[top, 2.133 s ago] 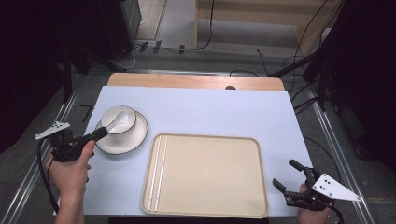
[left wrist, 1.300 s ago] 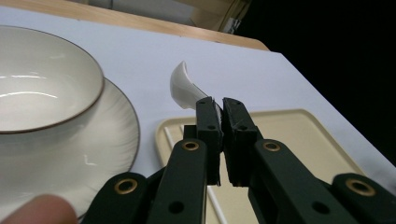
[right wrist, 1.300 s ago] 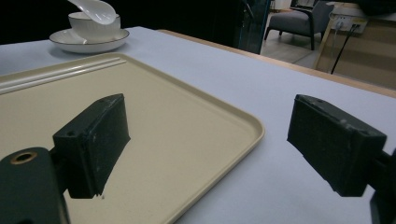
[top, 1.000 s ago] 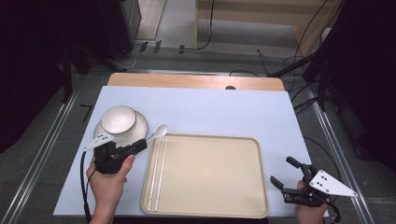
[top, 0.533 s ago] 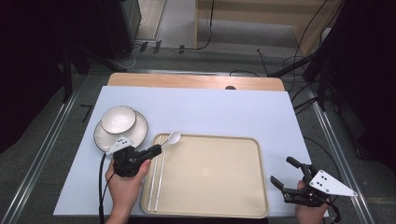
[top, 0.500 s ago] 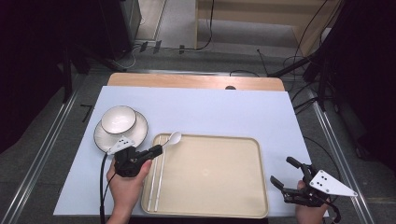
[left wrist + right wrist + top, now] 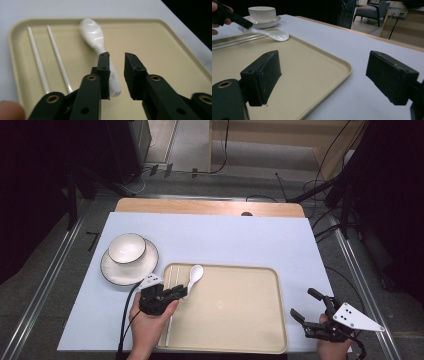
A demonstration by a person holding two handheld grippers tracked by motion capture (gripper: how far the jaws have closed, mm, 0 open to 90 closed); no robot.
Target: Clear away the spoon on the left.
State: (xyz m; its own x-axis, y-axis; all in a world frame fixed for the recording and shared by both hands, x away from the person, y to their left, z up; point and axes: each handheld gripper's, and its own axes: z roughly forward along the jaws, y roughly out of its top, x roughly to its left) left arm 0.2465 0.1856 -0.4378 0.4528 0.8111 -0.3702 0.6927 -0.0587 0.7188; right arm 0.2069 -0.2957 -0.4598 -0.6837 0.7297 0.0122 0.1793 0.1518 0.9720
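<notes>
**Two grippers, one spoon on the tray**

Nearest the person, the right gripper (image 7: 313, 315) hovers at the table's (image 7: 235, 237) right front edge, just off the tray's (image 7: 240, 320) right rim, its fingers (image 7: 262, 75) spread wide and empty. The left gripper (image 7: 181, 292) sits over the tray's left part. Its fingers (image 7: 104, 70) have just been parting; the spoon's (image 7: 96, 40) handle lies between them beside the left one, with a clear gap on the other side, so the grip is released. The spoon lies in the tray's back left corner, bowl pointing away, beside two white chopsticks (image 7: 47, 57). Farther left, off the tray, a bowl (image 7: 127, 248) stands on a saucer (image 7: 115, 272).
</notes>
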